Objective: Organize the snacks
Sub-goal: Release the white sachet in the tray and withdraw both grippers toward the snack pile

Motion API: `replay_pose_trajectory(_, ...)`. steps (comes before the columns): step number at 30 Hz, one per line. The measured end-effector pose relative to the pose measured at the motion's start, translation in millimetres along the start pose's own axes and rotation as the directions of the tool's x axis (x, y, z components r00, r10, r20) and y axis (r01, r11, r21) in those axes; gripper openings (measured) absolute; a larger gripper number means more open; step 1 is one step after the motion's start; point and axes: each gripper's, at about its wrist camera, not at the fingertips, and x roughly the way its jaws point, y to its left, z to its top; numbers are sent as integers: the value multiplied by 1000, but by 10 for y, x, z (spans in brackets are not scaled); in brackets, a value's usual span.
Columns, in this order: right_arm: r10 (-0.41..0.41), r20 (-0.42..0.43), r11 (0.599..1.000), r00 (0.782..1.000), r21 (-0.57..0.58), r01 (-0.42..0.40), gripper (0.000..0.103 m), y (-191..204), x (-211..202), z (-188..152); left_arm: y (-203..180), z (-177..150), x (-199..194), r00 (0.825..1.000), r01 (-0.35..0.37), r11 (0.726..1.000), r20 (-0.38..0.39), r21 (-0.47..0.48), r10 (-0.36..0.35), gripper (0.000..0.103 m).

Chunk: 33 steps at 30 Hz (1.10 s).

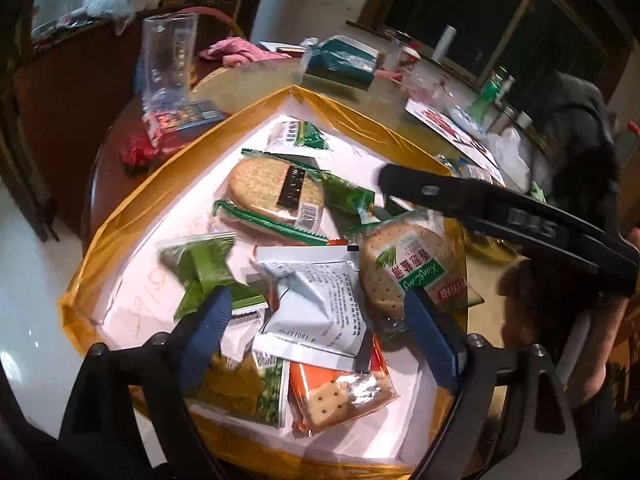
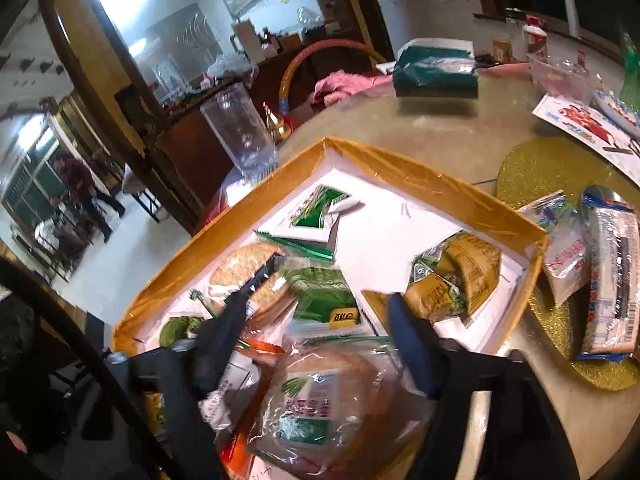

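The left tongs (image 1: 316,312) stand wide over the middle of the box (image 1: 132,216), gripping nothing, their blue fingers (image 1: 208,332) straddling a pale grey sachet (image 1: 316,304) that lies crumpled on the heap. The right tongs (image 2: 320,316) are also spread wide and empty, hanging low over a round cracker pack with a green label (image 2: 332,400); seen from the left wrist, one black arm of them reaches in from the right above that same pack (image 1: 408,268). Judging by this, the step in hand is the choosing or releasing of a packet inside the box, and which of the two cannot be told. The next move likely calls for one pair to settle on a single wrapper, close on a free edge and lift without dragging its neighbours. The snacks lie jumbled in the yellow-taped box on the tabletop (image 2: 400,128), pointing every way. The orange cracker pack (image 1: 340,396) runs its long axis from the near edge up toward the right. Two more packets, one a long blue-ended pack (image 2: 608,280), rest outside the box on a gold mat (image 2: 540,172), lengthwise away from the camera.
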Motion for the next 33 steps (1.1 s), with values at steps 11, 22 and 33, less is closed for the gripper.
replay_pose_trajectory(11, -22, 115, 994, 993, 109, 9, 79, -472, -995, -711, -594, -174, -434, 991, 46, 995, 125, 88, -57, 88)
replay_pose_trajectory(22, -423, -35, 877, 906, 237, 418, 79, -1375, -1590, -1660, -1553, -625, -181, 994, 112, 961, -19, 252, -110, 88)
replay_pose_trajectory(33, -545, -72, 813, 835, 197, 547, 85, -1593, -1711, -1831, -1764, -781, -45, 995, 82, 953, -74, 292, -63, 88)
